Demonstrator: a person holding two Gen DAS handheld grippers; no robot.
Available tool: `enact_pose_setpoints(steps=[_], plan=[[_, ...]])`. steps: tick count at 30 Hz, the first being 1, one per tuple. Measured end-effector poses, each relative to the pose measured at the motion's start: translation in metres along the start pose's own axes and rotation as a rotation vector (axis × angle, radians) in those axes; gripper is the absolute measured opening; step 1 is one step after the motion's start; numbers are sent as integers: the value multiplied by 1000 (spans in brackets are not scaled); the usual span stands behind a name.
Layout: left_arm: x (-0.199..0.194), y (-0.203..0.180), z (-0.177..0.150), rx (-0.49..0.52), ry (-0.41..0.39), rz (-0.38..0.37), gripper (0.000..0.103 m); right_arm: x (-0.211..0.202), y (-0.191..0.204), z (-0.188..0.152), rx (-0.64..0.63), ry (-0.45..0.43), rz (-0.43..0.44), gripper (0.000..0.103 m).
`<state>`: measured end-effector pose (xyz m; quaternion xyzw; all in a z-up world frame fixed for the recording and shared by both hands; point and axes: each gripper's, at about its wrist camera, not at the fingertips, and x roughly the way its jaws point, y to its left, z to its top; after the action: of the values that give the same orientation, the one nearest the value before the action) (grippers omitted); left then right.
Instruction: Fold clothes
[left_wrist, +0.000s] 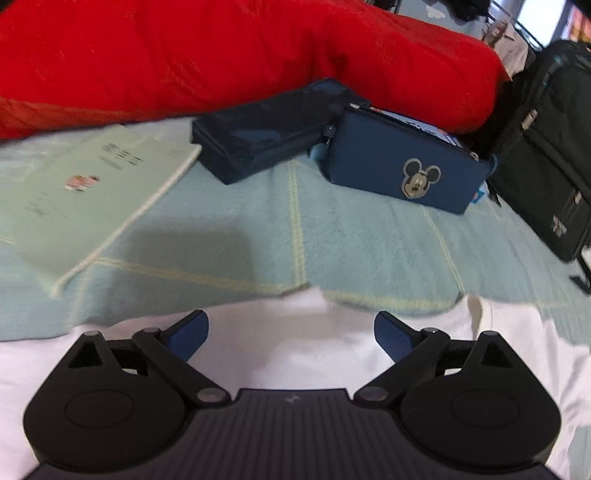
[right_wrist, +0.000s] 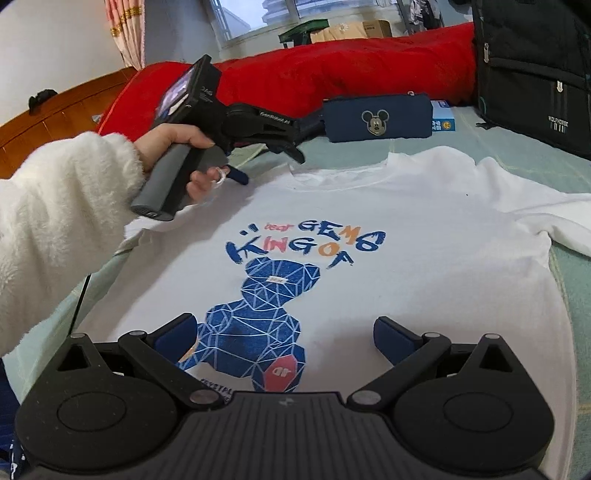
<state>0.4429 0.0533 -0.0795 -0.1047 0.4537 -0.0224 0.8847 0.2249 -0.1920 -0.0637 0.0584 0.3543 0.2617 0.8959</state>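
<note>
Both the left gripper (left_wrist: 291, 334) and right gripper (right_wrist: 282, 338) hover spread wide over a white T-shirt (right_wrist: 424, 229) lying flat mid-bed. Beyond its collar sit a Mickey pouch (left_wrist: 406, 162), dark case (left_wrist: 266, 136), booklet (left_wrist: 85, 195), red duvet (left_wrist: 221, 55) and black backpack (right_wrist: 535, 74) on the pale-green blanket (left_wrist: 351, 240).

The white T-shirt (right_wrist: 406, 229) lies flat, front up, on the bed, showing a blue bear picture (right_wrist: 258, 314).

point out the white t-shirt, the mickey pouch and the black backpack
white t-shirt (right_wrist: 424, 229), right wrist view, plain chest fabric right of the print
mickey pouch (left_wrist: 369, 155), left wrist view, blue front panel left of the badge
black backpack (right_wrist: 532, 66), right wrist view, front panel
</note>
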Motion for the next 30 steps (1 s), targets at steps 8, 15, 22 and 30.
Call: enact_pose_setpoints(steps=[8, 15, 22, 30], plan=[[-55, 20, -46, 92, 27, 54, 96, -6, 0, 0, 18, -15, 10, 103], [-33, 40, -50, 58, 62, 93, 99, 1, -1, 0, 21, -2, -1, 103], [-2, 47, -19, 26, 22, 133, 102, 4, -2, 0, 19, 5, -7, 103], [-13, 52, -4, -22, 5, 164, 100, 3, -2, 0, 26, 6, -3, 103]])
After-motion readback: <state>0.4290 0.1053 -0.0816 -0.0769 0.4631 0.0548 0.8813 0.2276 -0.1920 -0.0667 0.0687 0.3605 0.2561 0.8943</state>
